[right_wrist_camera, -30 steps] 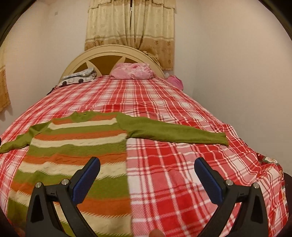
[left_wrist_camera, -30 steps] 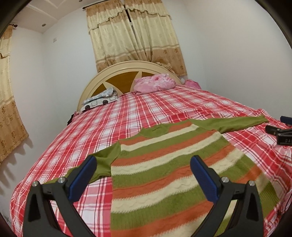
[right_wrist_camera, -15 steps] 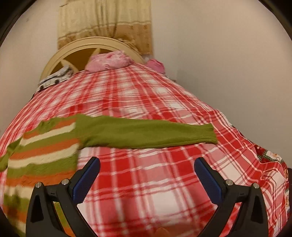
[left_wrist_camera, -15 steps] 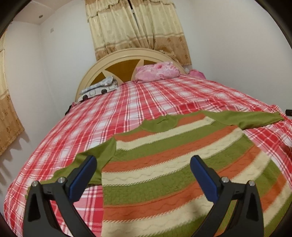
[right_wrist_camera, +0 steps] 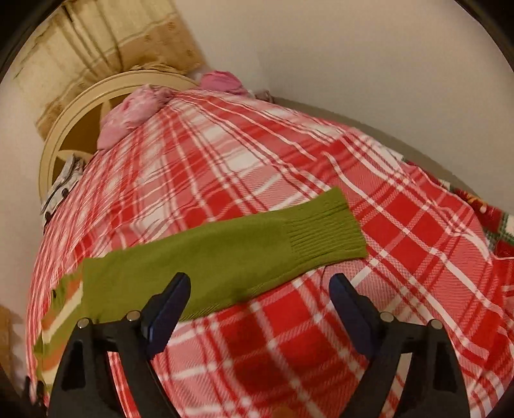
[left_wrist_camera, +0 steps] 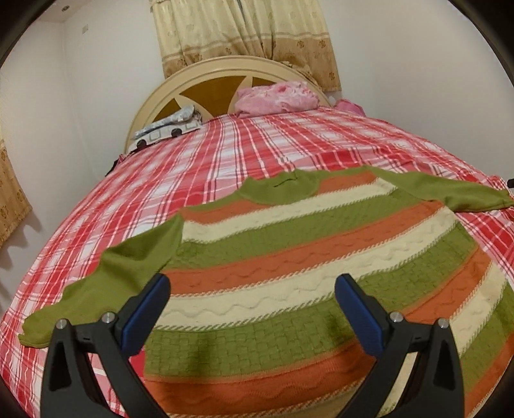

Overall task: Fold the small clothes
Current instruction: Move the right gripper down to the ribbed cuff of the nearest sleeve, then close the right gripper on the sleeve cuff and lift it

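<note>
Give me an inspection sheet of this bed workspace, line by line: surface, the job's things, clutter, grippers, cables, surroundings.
Surface: bed under a red and white plaid cover, lying fairly smooth.
Job's things: one striped sweater spread flat, unfolded, both green sleeves out to the sides; right sleeve lies flat, ribbed cuff outward.
Clutter: pink bundle and a patterned pillow by the headboard.
Grippers: left gripper open over the sweater's body, holding nothing; right gripper closing above the right sleeve's near edge, pads not pressing cloth.
Cables: nothing seen.
Surroundings: rounded headboard, beige curtains, plain walls.
</note>
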Tool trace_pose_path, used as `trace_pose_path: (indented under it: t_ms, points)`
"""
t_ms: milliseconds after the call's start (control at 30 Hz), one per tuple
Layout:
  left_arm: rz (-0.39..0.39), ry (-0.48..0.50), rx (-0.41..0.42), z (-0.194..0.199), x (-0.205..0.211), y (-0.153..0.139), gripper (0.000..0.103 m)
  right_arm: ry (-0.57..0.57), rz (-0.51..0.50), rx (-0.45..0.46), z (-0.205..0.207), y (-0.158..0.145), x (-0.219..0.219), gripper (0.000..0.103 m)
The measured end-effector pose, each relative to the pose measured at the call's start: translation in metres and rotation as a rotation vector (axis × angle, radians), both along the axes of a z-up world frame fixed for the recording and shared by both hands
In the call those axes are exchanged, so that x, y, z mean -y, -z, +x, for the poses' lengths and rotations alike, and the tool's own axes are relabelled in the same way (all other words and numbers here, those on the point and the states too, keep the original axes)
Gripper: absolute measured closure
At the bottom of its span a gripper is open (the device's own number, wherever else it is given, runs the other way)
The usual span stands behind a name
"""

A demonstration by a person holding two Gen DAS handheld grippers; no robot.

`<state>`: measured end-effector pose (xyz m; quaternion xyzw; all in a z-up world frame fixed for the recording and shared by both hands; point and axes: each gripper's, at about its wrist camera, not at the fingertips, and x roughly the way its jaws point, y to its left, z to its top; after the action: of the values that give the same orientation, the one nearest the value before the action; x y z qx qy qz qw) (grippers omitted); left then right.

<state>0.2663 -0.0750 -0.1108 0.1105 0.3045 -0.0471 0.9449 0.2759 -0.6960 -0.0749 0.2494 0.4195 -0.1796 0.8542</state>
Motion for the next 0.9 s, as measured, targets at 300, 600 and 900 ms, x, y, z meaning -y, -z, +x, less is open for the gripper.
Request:
trace_pose_path:
  t_ms: [300,600,900]
  points:
    - [-0.031,-0.008,-0.029,0.007,-0.007,0.008,0.0,0.081,0.122,-0.053,0.023,0.031,0.029,0.033]
    - [-0.062,0.005,-0.036,0.008,-0.01,0.01,0.0,0.135,0.059,-0.028,0.037,0.031,0.037,0.089]
    - [-0.093,0.002,-0.034,0.008,-0.015,0.008,0.0,0.01,-0.072,0.078,0.054,-0.018,-0.01,0.094]
